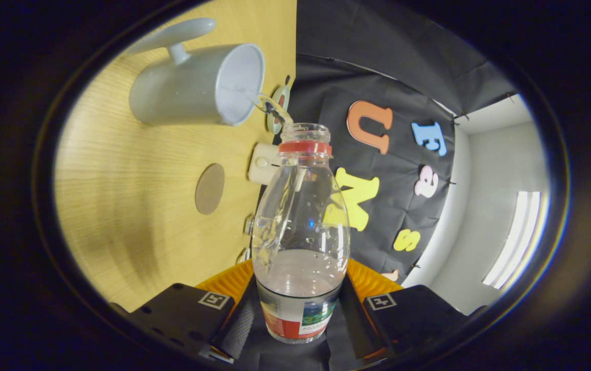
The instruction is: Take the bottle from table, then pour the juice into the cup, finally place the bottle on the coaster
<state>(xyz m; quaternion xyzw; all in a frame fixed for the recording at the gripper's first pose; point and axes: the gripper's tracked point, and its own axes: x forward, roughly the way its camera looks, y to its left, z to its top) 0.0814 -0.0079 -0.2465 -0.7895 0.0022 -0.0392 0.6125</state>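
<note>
Bottle (300, 226), clamped between the jaws and tipped, streams juice into the cup (197, 87) on the counter (120, 196); a drifting mouth could spill juice beside the rim.

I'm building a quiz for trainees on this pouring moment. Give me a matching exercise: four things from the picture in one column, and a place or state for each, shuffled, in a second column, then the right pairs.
Things:
1. bottle
2. cup
3. coaster
4. gripper

Places or states:
A. bare on the wooden table, nothing on it
B. shut on the labelled lower part of the bottle
C. uncapped, tipped over, liquid streaming from its mouth
D. white, with a handle, its opening taking the stream

Pairs: 1-C, 2-D, 3-A, 4-B
</note>
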